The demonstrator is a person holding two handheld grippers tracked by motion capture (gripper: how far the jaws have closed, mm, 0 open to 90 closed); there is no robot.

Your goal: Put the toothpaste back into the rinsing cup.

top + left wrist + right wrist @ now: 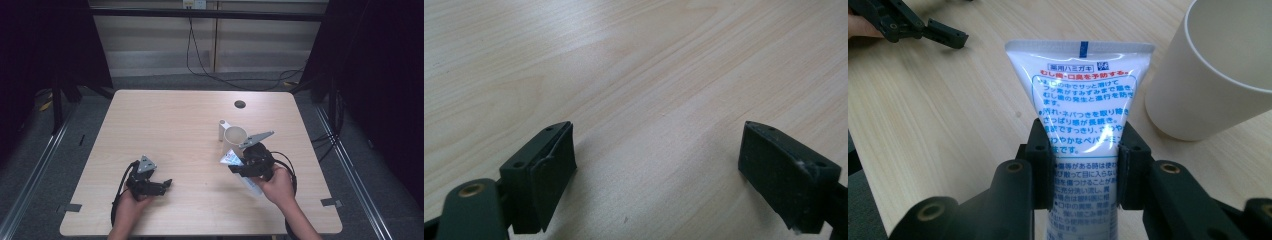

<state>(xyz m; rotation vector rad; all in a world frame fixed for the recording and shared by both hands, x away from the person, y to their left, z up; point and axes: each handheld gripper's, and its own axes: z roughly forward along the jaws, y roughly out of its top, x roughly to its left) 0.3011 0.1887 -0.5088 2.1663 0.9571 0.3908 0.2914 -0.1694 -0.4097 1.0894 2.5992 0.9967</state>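
Observation:
My right gripper (1083, 150) is shut on a white toothpaste tube (1082, 95) with blue and red print, its flat crimped end pointing away from me. In the high view the same right gripper (240, 164) holds the toothpaste tube (231, 158) just in front of a cream cup (234, 137) standing upright on the table. The cream cup (1218, 70) stands close to the tube's right in the right gripper view. My left gripper (165, 184) rests low at the table's front left, and its jaws stand open over bare wood, as the left gripper (659, 165) view shows.
A small white upright piece (223, 130) stands just behind the cup. A dark round hole (240, 104) sits in the light wooden table (170, 125) near its far edge. Cables run across the floor behind the table. The left gripper (928, 27) lies at the upper left of the right gripper view.

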